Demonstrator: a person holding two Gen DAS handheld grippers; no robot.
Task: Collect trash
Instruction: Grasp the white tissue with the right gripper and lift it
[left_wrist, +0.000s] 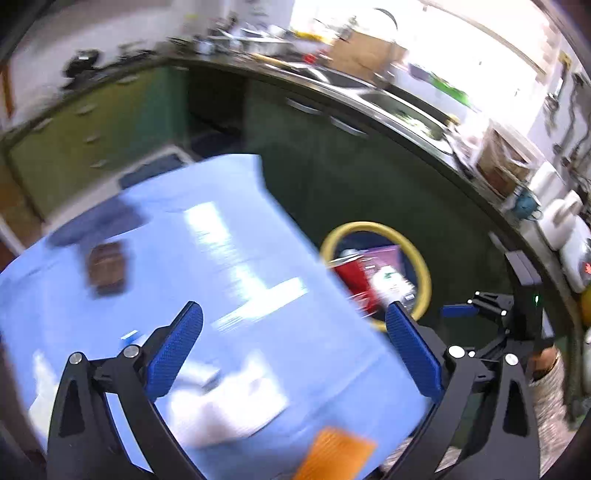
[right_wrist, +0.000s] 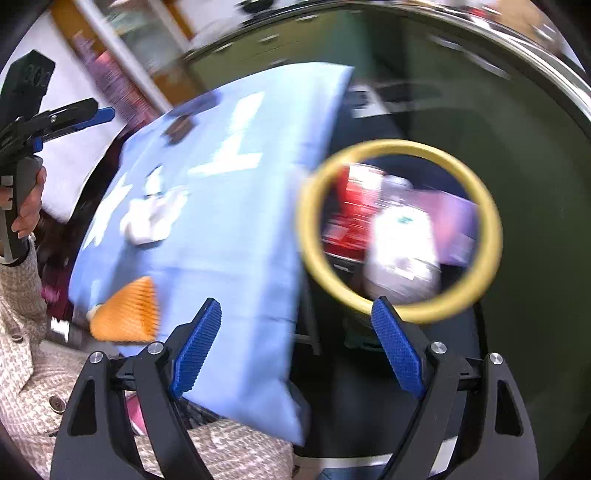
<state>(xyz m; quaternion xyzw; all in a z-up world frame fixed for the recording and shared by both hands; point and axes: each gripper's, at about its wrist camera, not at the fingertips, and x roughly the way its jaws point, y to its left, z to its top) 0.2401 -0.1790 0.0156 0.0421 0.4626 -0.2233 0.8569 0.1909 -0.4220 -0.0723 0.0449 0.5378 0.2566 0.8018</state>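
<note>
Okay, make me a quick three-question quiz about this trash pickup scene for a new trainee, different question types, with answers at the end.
1. True or false: the left gripper has its jaws shut on a piece of trash.
2. Multiple choice: the bin with the yellow rim stands
A) on the blue table
B) beside the blue table, lower than its top
C) on the counter
3. Fill in: the white crumpled trash lies on the ____ table.

Key:
1. False. Both the left gripper and the right gripper have open, empty jaws.
2. B
3. blue
</note>
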